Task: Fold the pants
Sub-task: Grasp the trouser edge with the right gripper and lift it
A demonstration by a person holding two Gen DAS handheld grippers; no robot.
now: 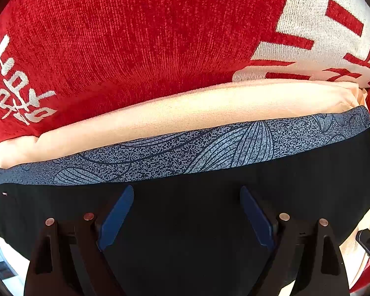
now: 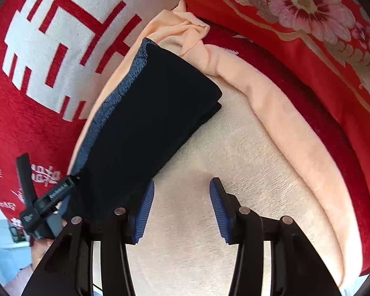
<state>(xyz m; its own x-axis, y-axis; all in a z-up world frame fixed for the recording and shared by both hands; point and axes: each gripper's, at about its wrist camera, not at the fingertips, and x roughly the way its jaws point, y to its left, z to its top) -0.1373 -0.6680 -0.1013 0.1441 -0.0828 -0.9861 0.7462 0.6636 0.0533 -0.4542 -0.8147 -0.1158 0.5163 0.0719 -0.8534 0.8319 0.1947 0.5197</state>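
Two grippers: both over the black pants point(image 2: 150, 113), neither gripping cloth.
Left gripper point(image 1: 187, 219): spread wide, pointing straight down above the pants' black middle, nothing between the blue pads point(image 1: 116, 218).
Right gripper point(image 2: 181, 207): jaws partly apart and empty, hovering over the cream towel point(image 2: 209, 172) just beside the pants' long folded edge; left pad nearly at that edge, contact not clear.
Pants: already a compact, narrow, layered rectangle, lying across the cream towel; blue-grey patterned waistband point(image 1: 185, 148) along the side facing the red blanket point(image 1: 135, 37).
Peach towel roll point(image 2: 296, 128): bunched on the far side of the pants, well clear of them except near the top corner.
Red floral pillow point(image 2: 308, 24): beyond the peach roll, away from the pants.
Stage, judged: fold looks close to finished; likely a final smoothing or squaring.
Doing it well: press flat with the left pads over the centre of the pants while nudging the loose lower layer at the long edge flush with the right.
Caution: avoid pinching the cream towel together with the pants; avoid dragging the top layer off the stack.
Check: waistband straight, corners stacked, no layer peeking out.
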